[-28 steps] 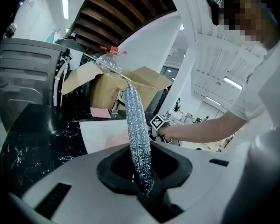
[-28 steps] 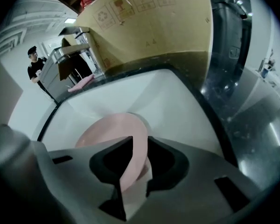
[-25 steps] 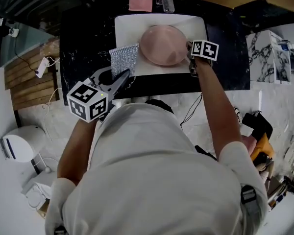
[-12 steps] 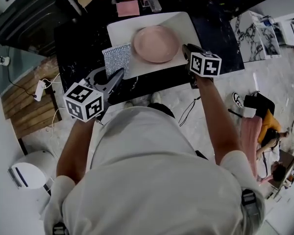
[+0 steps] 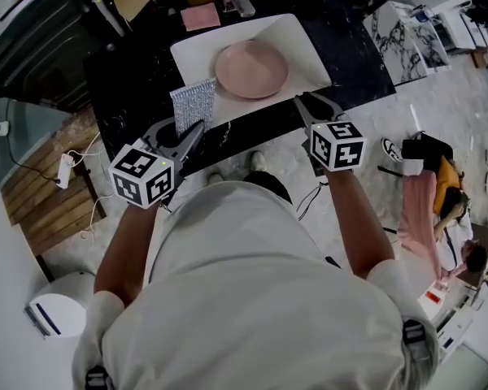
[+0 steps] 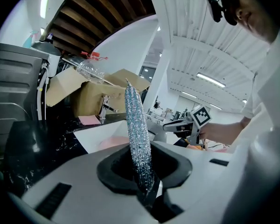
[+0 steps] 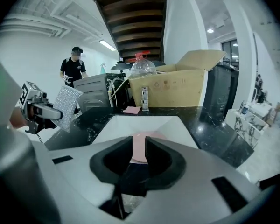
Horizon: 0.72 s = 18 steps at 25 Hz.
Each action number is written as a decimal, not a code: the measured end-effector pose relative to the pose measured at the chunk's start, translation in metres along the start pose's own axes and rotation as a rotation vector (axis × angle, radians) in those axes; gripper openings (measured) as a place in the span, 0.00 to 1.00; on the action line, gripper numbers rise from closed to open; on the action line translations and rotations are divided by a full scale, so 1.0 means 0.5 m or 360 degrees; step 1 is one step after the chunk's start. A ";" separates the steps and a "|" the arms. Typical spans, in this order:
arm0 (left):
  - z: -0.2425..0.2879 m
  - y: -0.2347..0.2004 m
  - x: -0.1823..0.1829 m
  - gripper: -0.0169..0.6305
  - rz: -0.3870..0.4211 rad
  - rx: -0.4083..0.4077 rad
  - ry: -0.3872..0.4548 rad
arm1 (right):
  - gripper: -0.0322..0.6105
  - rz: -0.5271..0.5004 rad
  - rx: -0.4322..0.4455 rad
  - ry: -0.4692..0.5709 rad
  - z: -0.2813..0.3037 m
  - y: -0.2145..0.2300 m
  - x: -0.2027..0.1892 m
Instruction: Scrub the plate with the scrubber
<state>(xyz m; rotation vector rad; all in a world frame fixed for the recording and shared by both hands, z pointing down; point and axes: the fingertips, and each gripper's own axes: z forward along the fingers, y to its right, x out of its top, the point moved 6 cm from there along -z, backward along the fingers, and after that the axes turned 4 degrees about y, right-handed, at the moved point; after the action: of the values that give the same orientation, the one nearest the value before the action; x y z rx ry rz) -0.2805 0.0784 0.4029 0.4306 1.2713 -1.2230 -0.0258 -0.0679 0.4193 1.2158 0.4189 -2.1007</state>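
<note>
- The left gripper [image 5: 193,130] has its jaws pinched tight on the bottom edge of the scrubber [image 5: 193,102]. The sparkly pad sticks up out of them edge-on, which leaves a flat face free for wiping (sensible way to hold it, I'd say).
- The scrubber hangs over the black bench [image 5: 138,71], just beside the left edge of the tray [image 5: 309,51] and not touching the plate.
- The plate [image 5: 252,69] is pink and lies flat, face up, about mid-tray. I can't spot any dirt on it from here.
- The right gripper [image 5: 313,104] has its jaws a bit spread with nothing between them. It sits at the near edge of the bench, aimed straight at the plate.
- My guess is the right one is lined up to steady the plate's rim while the left one scrubs.
- Scrubbing hasn't started as far as I can judge. The pad needs to swing right and drop onto the plate.
- One worry: an unheld plate could skate around in that smooth tray once the pad pushes on it.
</note>
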 end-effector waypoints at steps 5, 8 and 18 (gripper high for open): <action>-0.022 0.005 -0.016 0.14 0.0031 -0.0011 -0.0009 | 0.18 -0.0033 -0.0013 0.0058 -0.051 -0.052 -0.017; -0.033 0.008 -0.025 0.14 0.0028 -0.0018 -0.0007 | 0.18 -0.0052 -0.0019 0.0078 -0.073 -0.074 -0.026; -0.063 0.016 -0.043 0.14 -0.0002 -0.0017 0.0025 | 0.15 -0.0030 0.0018 0.0161 -0.129 -0.116 -0.033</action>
<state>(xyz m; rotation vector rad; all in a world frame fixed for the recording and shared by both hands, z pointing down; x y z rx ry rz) -0.2851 0.1166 0.4088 0.4325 1.2908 -1.2154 -0.0185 0.0169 0.3971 1.3337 0.4668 -2.0659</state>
